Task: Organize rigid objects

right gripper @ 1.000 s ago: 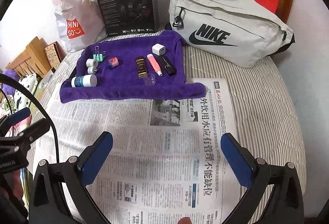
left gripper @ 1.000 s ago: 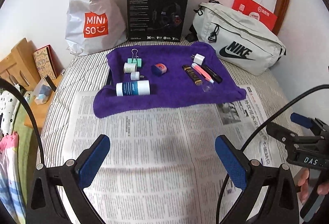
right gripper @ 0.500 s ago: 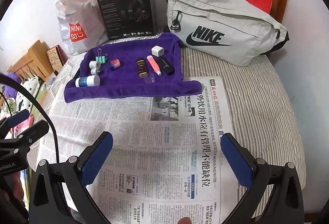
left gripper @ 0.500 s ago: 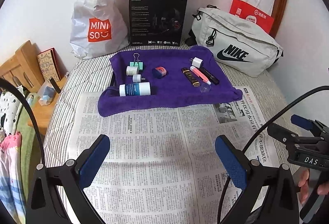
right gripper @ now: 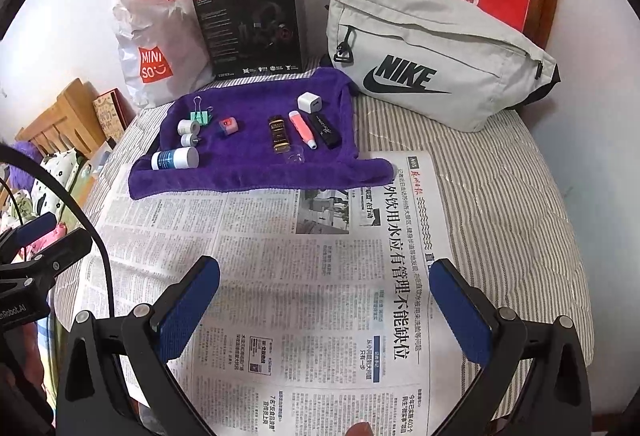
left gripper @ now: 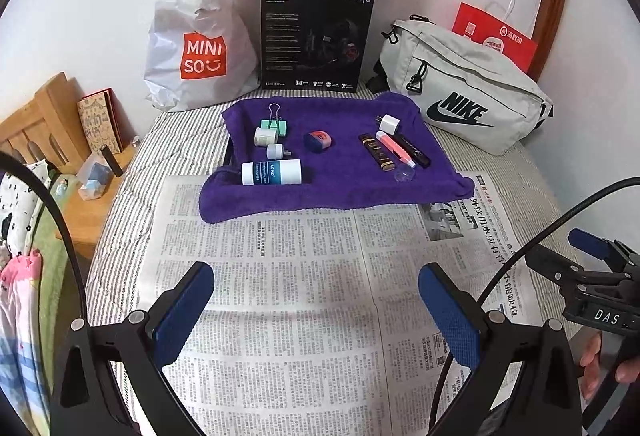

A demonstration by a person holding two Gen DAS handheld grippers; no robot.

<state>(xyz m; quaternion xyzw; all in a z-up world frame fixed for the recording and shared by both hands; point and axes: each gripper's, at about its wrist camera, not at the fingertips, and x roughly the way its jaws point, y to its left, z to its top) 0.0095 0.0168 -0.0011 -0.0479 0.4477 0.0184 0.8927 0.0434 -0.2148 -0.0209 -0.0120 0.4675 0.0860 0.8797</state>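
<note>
While both tools, left (left gripper: 316, 300) and right (right gripper: 324, 296), gape empty before the purple towel (left gripper: 340, 188), only the left view shows a hand (left gripper: 608, 364).

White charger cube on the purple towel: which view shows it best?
Right wrist view: the white charger cube sits nearer centre and larger, its port face visible. Left wrist view shows it smaller, prongs pointing away, on the purple towel.

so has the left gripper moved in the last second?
Yes. The left gripper has pulled back and up: the purple towel looks smaller and farther, and more newspaper shows.
</note>
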